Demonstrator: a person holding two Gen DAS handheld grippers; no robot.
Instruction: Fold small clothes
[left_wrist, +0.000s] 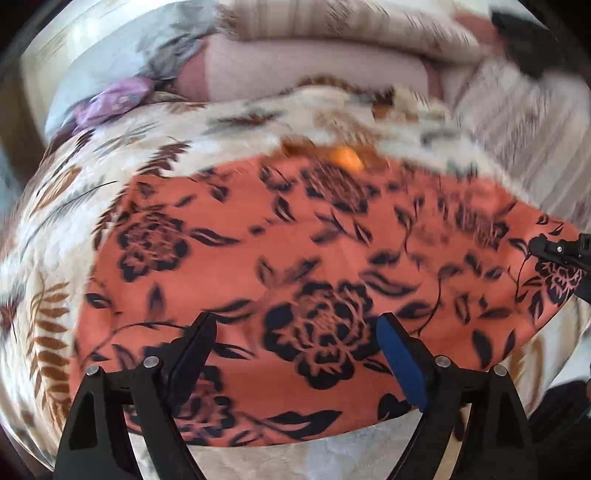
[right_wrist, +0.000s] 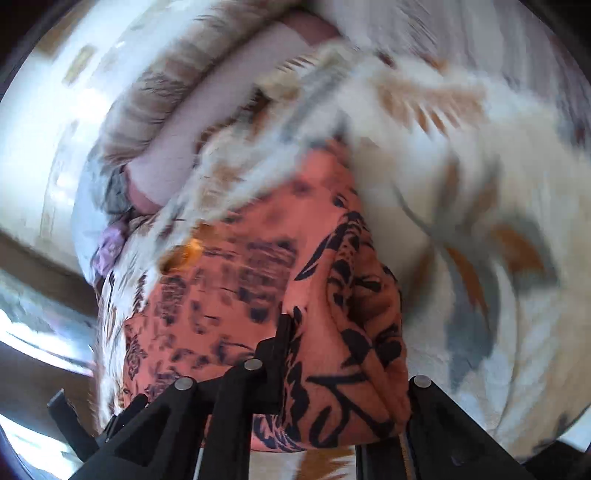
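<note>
Left wrist view: the left claw stands wide open above a salmon-orange garment printed with black flowers and leaves. Its two fingers, the right one faced with a blue pad, are spread apart with nothing between them; whether the tips touch the cloth cannot be told. The garment lies spread across a cream blanket patterned with brown and grey leaves, which covers a bed. A small bright orange patch shows at the garment's far edge; what it is cannot be told. Beyond the blanket lie a pale pink pillow and, at far left, a bundle of purple printed cloth. At the right edge of this view the tip of the right claw meets the right end of the garment.

Right wrist view: the right claw is closed on a bunched fold of the salmon-orange garment, which drapes over and hides its right finger; only the left finger shows, pressed against the cloth. The gathered end sits raised in the near centre, while the rest of the garment stretches away to the left over the cream blanket. Strong motion blur obscures the far bedding.
</note>
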